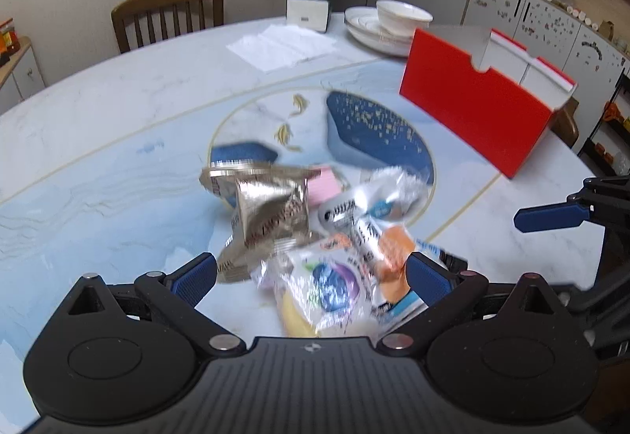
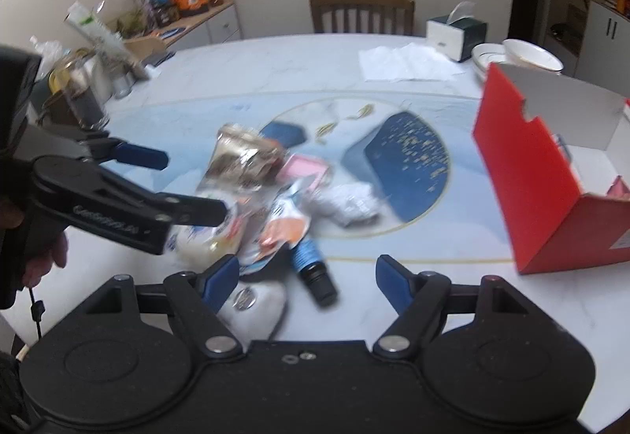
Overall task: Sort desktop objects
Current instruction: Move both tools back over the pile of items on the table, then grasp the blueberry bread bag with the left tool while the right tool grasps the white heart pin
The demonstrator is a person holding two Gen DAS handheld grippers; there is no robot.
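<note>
A pile of snack packets lies mid-table: a gold foil packet (image 1: 271, 209), a pink pad (image 1: 323, 186), a clear bag with a purple and yellow item (image 1: 327, 292), an orange-white packet (image 1: 390, 249). My left gripper (image 1: 311, 272) is open, its fingers either side of the clear bag. In the right wrist view the pile (image 2: 256, 190) lies ahead-left, with a dark bottle (image 2: 315, 268) and a white pouch (image 2: 256, 304). My right gripper (image 2: 307, 276) is open above the bottle. The left gripper (image 2: 189, 186) reaches into the pile from the left.
An open red box (image 1: 472, 111) stands at the right; it also shows in the right wrist view (image 2: 531, 174). At the far edge are stacked white plates with a bowl (image 1: 390, 24), a tissue box (image 1: 307, 11), paper napkins (image 1: 283, 46) and a wooden chair (image 1: 169, 17). Jars and bottles (image 2: 86, 80) stand at the left.
</note>
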